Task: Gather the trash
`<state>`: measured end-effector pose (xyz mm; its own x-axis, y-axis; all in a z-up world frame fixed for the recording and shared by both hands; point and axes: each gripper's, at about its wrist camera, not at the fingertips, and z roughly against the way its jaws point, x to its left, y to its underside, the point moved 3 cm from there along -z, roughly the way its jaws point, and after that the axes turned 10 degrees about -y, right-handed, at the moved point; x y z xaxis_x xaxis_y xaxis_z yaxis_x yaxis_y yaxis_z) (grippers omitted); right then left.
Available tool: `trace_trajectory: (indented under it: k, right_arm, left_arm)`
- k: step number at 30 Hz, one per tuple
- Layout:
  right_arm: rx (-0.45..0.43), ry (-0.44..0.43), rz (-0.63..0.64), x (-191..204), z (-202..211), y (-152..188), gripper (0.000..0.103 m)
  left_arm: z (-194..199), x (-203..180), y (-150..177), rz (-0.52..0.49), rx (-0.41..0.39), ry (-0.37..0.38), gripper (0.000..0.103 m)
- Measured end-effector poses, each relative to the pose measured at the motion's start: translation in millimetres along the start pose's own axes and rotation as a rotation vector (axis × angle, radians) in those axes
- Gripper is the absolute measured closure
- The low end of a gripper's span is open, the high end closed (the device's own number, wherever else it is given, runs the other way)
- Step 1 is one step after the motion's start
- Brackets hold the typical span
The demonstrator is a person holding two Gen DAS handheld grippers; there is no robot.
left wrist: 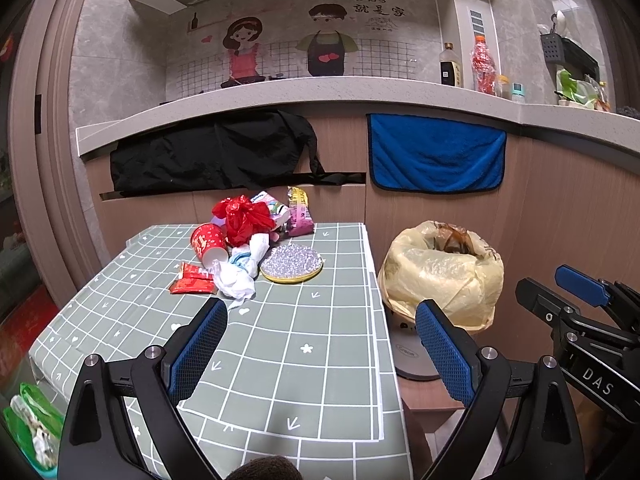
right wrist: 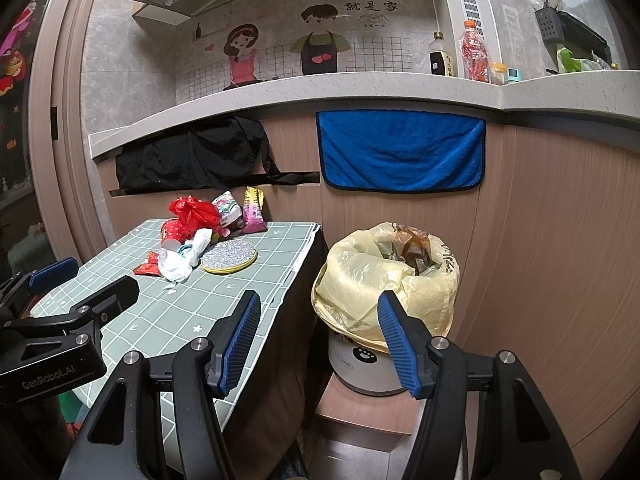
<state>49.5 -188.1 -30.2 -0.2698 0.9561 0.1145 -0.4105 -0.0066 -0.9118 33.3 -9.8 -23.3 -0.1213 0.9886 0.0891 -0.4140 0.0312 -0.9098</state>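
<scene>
A trash pile lies at the far end of the green checked table [left wrist: 320, 360] [right wrist: 160, 312]: a red plastic bag [left wrist: 242, 216] [right wrist: 192, 210], a tipped red paper cup [left wrist: 208, 242], crumpled white plastic [left wrist: 238, 276] [right wrist: 176, 264], a red wrapper [left wrist: 192, 280] and a pink-yellow snack packet [left wrist: 300, 212] [right wrist: 254, 210]. A glittery round disc [left wrist: 291, 264] [right wrist: 229, 258] lies beside them. To the right of the table stands a bin lined with a yellow bag [left wrist: 440, 276] [right wrist: 384, 276]. My left gripper [left wrist: 322, 307] [right wrist: 92, 276] hovers open over the near table. My right gripper [right wrist: 319, 300] [left wrist: 560, 288] is open and empty in front of the bin.
The bin rests on a low wooden stool [right wrist: 360, 412]. A blue towel [left wrist: 436, 152] and a black cloth [left wrist: 212, 152] hang from the counter behind. Bottles [left wrist: 450, 66] stand on the counter. A green bag [left wrist: 32, 420] sits on the floor at the left.
</scene>
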Motion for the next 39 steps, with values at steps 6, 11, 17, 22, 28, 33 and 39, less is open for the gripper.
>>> trace_trajectory:
  k: [6, 11, 17, 22, 28, 33, 39]
  right_arm:
    - [0.002, -0.001, -0.001, 0, 0, 0, 0.045]
    - [0.007, -0.001, -0.005, -2, -1, 0, 0.045]
    - [-0.006, 0.011, 0.005, -4, -7, -5, 0.045]
    - [-0.003, -0.004, 0.017, -2, -29, -22, 0.045]
    - [-0.004, -0.050, 0.026, 12, -61, -53, 0.045]
    - [-0.025, -0.078, 0.046, 28, -97, -76, 0.045]
    - [0.003, -0.158, 0.027, 41, -155, -79, 0.045]
  left_arm:
    - [0, -1, -1, -0.001, 0.003, 0.002, 0.009]
    - [0, -2, 0, 0.001, 0.006, 0.003, 0.009]
    - [-8, 3, -4, 0.018, 0.019, 0.001, 0.009]
    - [-24, 23, -20, 0.048, 0.016, -0.031, 0.009]
    - [-56, 64, -47, 0.075, -0.001, -0.077, 0.009]
    - [-98, 113, -60, 0.148, 0.009, -0.088, 0.009]
    - [-157, 167, -50, 0.241, 0.101, -0.064, 0.009]
